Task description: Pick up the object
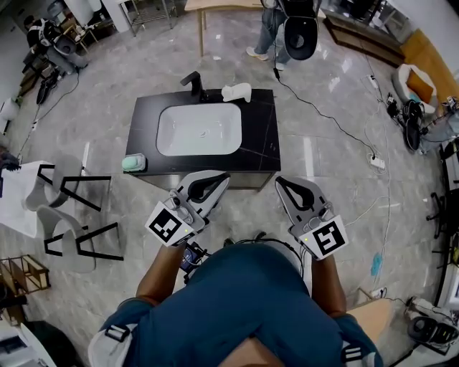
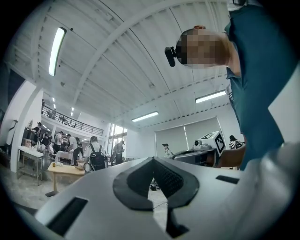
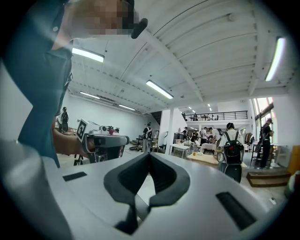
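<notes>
A black counter (image 1: 262,136) with a white basin (image 1: 199,129) and a black tap (image 1: 193,84) stands ahead of me in the head view. A white object (image 1: 237,92) lies at its back edge. A mint-green object (image 1: 133,163) sits on its front left corner. My left gripper (image 1: 224,176) and right gripper (image 1: 281,180) are held side by side short of the counter's front edge, both shut and empty. In the left gripper view the jaws (image 2: 152,159) meet over open room. The right gripper view shows closed jaws (image 3: 149,153) too.
Two white chairs (image 1: 68,208) with black frames stand to the left of the counter. A person (image 1: 276,29) stands beyond it near a wooden table (image 1: 215,6). Cables (image 1: 337,129) trail over the marble floor at the right.
</notes>
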The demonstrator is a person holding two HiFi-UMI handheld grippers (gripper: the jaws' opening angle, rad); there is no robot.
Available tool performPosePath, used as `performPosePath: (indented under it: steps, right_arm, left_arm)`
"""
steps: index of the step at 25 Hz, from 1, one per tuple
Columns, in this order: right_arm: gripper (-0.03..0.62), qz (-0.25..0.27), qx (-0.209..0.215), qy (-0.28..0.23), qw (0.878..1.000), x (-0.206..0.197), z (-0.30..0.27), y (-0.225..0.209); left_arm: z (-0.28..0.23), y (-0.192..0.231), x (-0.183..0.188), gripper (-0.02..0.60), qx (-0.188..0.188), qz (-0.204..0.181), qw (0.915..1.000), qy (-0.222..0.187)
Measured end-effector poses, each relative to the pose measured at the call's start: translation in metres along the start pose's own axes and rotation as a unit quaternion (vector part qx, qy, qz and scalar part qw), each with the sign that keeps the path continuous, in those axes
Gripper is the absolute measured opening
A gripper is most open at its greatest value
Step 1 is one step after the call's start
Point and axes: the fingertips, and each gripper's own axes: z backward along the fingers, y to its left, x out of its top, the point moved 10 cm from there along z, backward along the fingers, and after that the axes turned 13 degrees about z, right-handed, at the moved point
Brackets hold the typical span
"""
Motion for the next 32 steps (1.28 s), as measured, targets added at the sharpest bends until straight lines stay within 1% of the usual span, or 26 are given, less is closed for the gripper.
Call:
performPosePath:
  steps: [3,8,12,16,18,20,22,26,32]
  right_arm:
    - [0.015,-0.005,0.003,0.0,1.0,-0.014,-0.006,-0.022]
    - [0.015,-0.007,0.024,-0.006,1.0,-0.035,-0.017,-0.067]
    - [0.015,0.005,0.034,-0.027,0.999,-0.048,-0.028,-0.109]
    - [0.015,-0.023,0.057,-0.017,0.998,-0.055,-0.035,-0.141]
    - [0.015,-0.014,0.06,-0.026,0.998,-0.06,-0.039,-0.159]
    - [0.015,0.014,0.067,-0.051,0.996,-0.066,-0.046,-0.175]
    - [0.015,0.021,0.078,-0.062,0.995,-0.073,-0.052,-0.183]
    - [0.015,0.01,0.095,-0.057,0.994,-0.083,-0.063,-0.191]
    - [0.015,0.011,0.086,-0.044,0.995,-0.086,-0.087,-0.203]
  left_arm:
    - [-0.02,0.015,-0.004,0.003,0.005,-0.002,0.9999,0.011]
    - [-0.056,0.031,0.002,0.003,0.029,-0.009,0.9994,-0.017]
    - [-0.086,0.046,0.0,0.004,0.048,-0.01,0.9988,0.008]
    - [-0.11,0.061,-0.001,0.004,0.076,-0.027,0.9964,0.025]
    - [-0.121,0.073,0.005,0.003,0.086,-0.037,0.9952,0.029]
    - [-0.132,0.085,0.013,0.004,0.09,-0.047,0.9947,0.02]
    - [-0.137,0.092,0.015,0.003,0.095,-0.047,0.9943,0.013]
    - [-0.143,0.102,0.01,0.004,0.102,-0.045,0.9936,0.019]
    - [-0.148,0.133,0.008,0.003,0.092,-0.03,0.9952,0.015]
